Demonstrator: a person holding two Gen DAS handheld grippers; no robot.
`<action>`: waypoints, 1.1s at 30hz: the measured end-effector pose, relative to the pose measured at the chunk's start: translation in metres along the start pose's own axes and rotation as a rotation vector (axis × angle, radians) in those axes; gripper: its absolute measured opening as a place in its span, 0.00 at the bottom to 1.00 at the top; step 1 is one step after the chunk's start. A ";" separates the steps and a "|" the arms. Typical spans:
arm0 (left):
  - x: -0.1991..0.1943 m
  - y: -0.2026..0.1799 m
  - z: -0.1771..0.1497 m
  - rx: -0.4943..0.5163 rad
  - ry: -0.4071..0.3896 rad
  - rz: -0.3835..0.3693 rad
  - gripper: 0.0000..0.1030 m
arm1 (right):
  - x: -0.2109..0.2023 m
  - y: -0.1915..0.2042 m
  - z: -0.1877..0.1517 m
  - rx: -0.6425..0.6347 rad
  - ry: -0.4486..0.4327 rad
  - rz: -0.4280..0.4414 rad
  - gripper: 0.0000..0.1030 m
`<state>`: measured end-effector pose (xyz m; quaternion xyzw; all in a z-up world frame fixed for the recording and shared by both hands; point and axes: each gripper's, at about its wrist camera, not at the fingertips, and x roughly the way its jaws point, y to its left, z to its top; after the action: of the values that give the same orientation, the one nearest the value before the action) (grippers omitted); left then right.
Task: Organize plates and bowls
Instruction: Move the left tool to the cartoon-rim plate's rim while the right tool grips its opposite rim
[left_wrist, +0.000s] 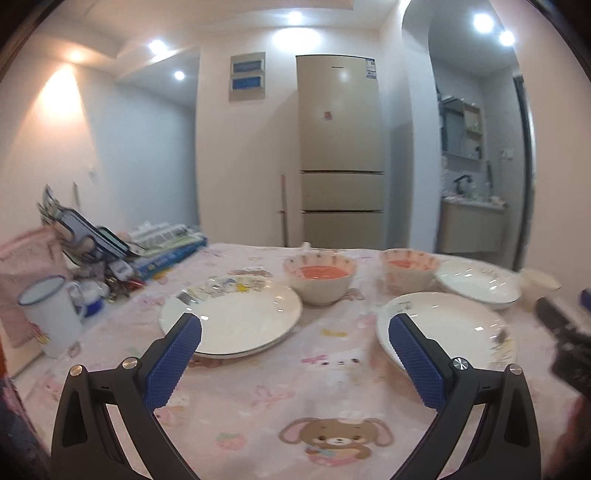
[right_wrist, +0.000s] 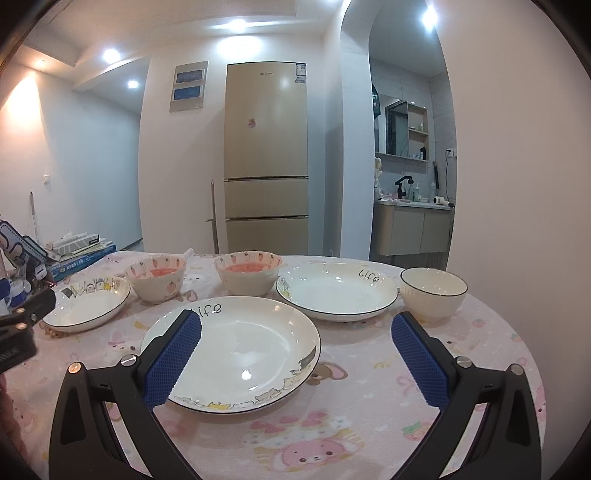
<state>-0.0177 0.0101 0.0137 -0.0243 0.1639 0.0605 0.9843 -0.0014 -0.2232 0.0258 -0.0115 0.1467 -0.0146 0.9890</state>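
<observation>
Three white plates lie on the pink cartoon tablecloth: a left plate, a middle plate and a far right plate. Behind them stand two strawberry-patterned bowls with pink insides, and a plain white bowl sits at the far right. My left gripper is open above the cloth, between the left and middle plates. My right gripper is also open, its left finger over the middle plate's near-left rim. Neither holds anything.
A white enamel mug, stacked books and small clutter crowd the table's left side. The round table's edge curves close on the right. A beige fridge stands beyond the table.
</observation>
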 end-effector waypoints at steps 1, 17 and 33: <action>-0.003 0.004 0.004 -0.015 0.004 -0.008 1.00 | -0.001 0.001 0.004 -0.004 0.012 0.017 1.00; -0.038 0.034 0.033 0.073 -0.053 0.094 1.00 | -0.052 0.061 0.058 -0.203 -0.103 0.043 1.00; 0.017 0.103 0.095 0.041 -0.008 0.067 1.00 | 0.030 0.120 0.128 -0.102 0.092 0.315 1.00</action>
<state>0.0153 0.1206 0.0950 0.0015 0.1620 0.0899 0.9827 0.0680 -0.1017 0.1362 -0.0381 0.1923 0.1475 0.9694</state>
